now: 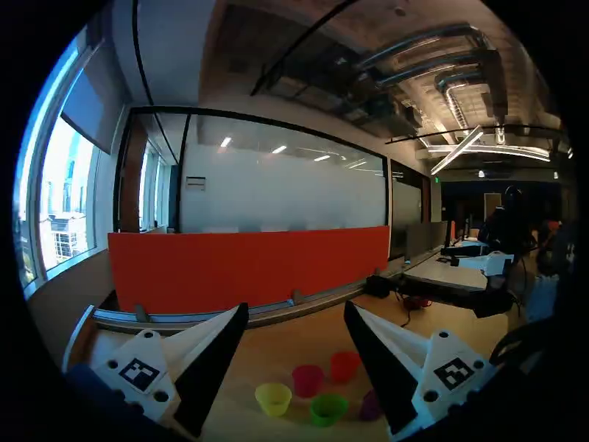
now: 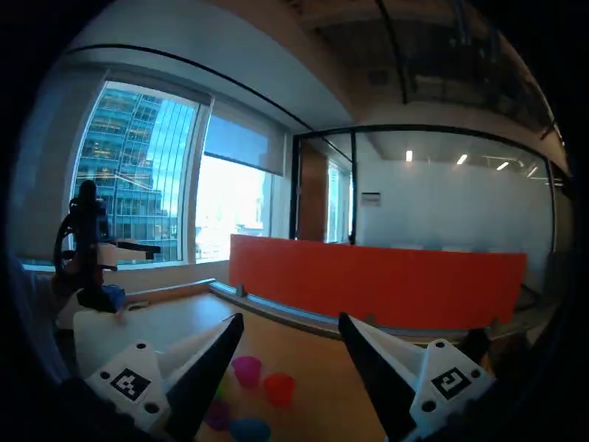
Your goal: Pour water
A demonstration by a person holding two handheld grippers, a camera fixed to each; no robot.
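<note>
We see bare worktop (image 1: 294, 346) around the cups (image 1: 308, 380), with left hand-held gripper (image 1: 294, 305) and right hand-held gripper (image 2: 290, 315) spread wide, empty.

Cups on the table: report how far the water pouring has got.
Done: nothing visibly; the yellow cup, pink cup, red cup and green cup stand upright on the wooden table, and whether any holds water is unclear. In hand: nothing; the left gripper and right gripper are both open and empty. Left: probably everything, grasping a water container and pouring.
</note>
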